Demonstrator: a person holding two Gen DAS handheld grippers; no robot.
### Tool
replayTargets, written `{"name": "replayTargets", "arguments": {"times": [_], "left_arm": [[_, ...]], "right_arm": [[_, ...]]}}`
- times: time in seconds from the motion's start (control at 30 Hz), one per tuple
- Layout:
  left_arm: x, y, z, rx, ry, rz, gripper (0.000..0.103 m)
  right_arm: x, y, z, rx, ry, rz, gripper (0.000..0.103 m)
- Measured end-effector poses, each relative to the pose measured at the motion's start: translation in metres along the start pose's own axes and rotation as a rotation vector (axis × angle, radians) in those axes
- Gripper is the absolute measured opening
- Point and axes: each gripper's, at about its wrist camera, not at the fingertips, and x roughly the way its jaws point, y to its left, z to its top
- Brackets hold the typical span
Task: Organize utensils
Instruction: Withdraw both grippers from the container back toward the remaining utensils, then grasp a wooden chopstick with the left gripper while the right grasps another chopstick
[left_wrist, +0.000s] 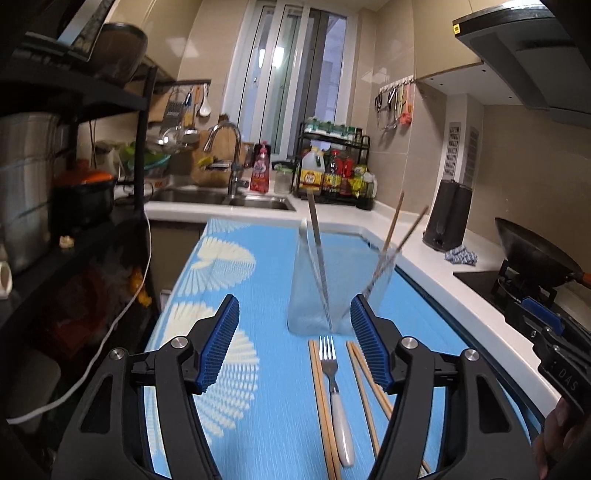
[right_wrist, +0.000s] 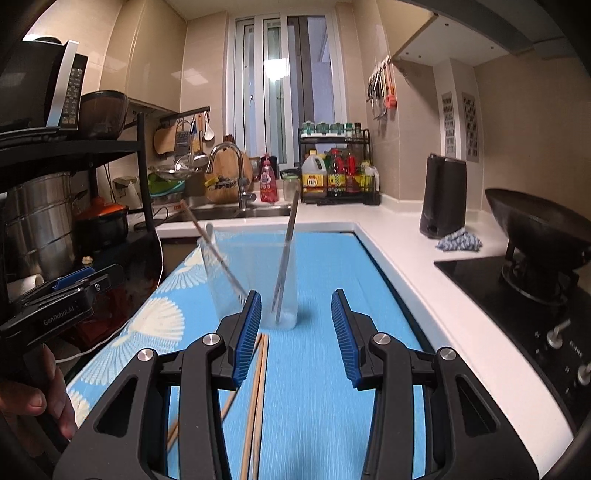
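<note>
Warm indoor light, motion blur, dark fisheye-warped corners.

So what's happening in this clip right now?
A person with a gripper in each hand is sorting utensils on a blue mat. A clear cup already holds chopsticks. A fork and more chopsticks lie flat in front of it. The left gripper and right gripper are both open and empty.

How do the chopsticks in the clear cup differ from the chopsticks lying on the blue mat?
The chopsticks in the cup lean with their tops above the rim of the clear cup; the chopsticks on the mat lie flat, beside a fork. The first are already stowed, the second not yet. Both look like thin wooden sticks.
</note>
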Motion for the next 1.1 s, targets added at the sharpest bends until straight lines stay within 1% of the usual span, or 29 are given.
{"name": "replayTargets", "arguments": {"times": [0.1, 0.17, 0.23, 0.3, 0.37, 0.43, 0.47, 0.53, 0.6, 0.73, 0.87, 1.0, 1.1], "left_arm": [[-0.004, -0.004, -0.019, 0.019, 0.034, 0.029, 0.057], [-0.007, -0.003, -0.032, 0.008, 0.059, 0.026, 0.056], [-0.008, -0.002, -0.045, -0.012, 0.095, 0.032, 0.052], [-0.008, -0.002, -0.057, -0.021, 0.132, 0.03, 0.052], [-0.008, -0.002, -0.068, -0.02, 0.16, 0.028, 0.046], [-0.008, 0.0, -0.079, -0.018, 0.181, 0.03, 0.039], [-0.008, 0.0, -0.084, -0.017, 0.19, 0.03, 0.037], [-0.006, 0.001, -0.093, -0.018, 0.219, 0.031, 0.028], [-0.002, 0.002, -0.102, -0.036, 0.256, 0.01, 0.025], [0.003, -0.004, -0.112, -0.019, 0.283, -0.007, 0.024], [0.006, -0.003, -0.117, -0.039, 0.301, -0.031, 0.024], [0.01, -0.004, -0.123, -0.052, 0.325, -0.05, 0.023], [0.012, -0.007, -0.127, -0.048, 0.341, -0.053, 0.022]], "right_arm": [[0.003, -0.004, -0.023, 0.03, 0.066, 0.02, 0.04], [0.006, -0.003, -0.035, 0.039, 0.102, 0.042, 0.04], [0.005, 0.001, -0.046, 0.023, 0.115, 0.048, 0.04], [0.006, 0.003, -0.054, 0.015, 0.128, 0.057, 0.04], [0.008, 0.002, -0.061, 0.024, 0.142, 0.069, 0.038], [0.011, 0.002, -0.069, 0.03, 0.163, 0.076, 0.033], [0.013, 0.002, -0.074, 0.038, 0.179, 0.085, 0.028], [0.016, 0.001, -0.081, 0.048, 0.207, 0.101, 0.018], [0.022, 0.001, -0.091, 0.052, 0.244, 0.122, 0.015], [0.03, 0.005, -0.106, 0.059, 0.294, 0.145, 0.015], [0.038, 0.012, -0.117, 0.05, 0.343, 0.17, 0.015], [0.041, 0.018, -0.126, 0.028, 0.367, 0.167, 0.015], [0.04, 0.02, -0.127, 0.014, 0.364, 0.16, 0.015]]}}
